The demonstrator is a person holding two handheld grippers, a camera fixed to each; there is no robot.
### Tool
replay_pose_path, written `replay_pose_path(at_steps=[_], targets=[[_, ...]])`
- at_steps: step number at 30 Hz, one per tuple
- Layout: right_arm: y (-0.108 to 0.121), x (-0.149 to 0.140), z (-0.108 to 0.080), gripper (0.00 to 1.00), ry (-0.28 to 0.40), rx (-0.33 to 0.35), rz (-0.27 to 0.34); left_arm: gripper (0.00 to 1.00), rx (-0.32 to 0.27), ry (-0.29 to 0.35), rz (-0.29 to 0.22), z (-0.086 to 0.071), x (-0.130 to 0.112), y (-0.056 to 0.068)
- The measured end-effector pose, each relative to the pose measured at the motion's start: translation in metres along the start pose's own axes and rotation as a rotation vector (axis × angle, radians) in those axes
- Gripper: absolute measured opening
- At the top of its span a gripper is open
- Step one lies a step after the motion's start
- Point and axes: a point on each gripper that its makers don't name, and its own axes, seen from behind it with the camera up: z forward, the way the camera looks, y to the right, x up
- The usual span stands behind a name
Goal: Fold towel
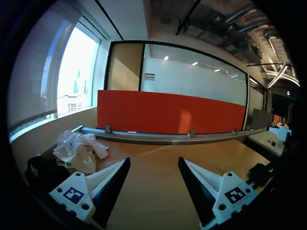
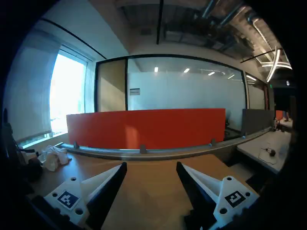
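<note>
A crumpled white towel (image 1: 78,148) lies in a heap on the wooden desk (image 1: 161,176), at the left of the left gripper view. My left gripper (image 1: 154,163) is open over the bare desk, to the right of the towel and not touching it. In the right gripper view the same towel (image 2: 53,156) is a small heap far off to the left. My right gripper (image 2: 151,165) also stands open above the desk (image 2: 149,191), with nothing between its fingers.
An orange divider panel (image 1: 169,113) on a grey rail runs along the desk's far edge. A window (image 1: 75,76) is to the left. Dark objects (image 1: 42,168) sit beside the towel at the left edge. Another desk (image 2: 268,147) with cables stands at the right.
</note>
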Motion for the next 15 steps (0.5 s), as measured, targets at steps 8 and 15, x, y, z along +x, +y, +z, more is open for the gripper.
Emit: replay_pose_path(at_steps=[8, 15], targets=[[-0.015, -0.007, 0.004, 1.0, 0.005, 0.011, -0.032, 0.92, 0.001, 0.046, 0.005, 0.006, -0.007, -0.004], [-0.022, -0.014, 0.005, 1.0, 0.006, 0.015, -0.038, 0.92, 0.005, 0.069, 0.02, 0.013, -0.025, -0.01]])
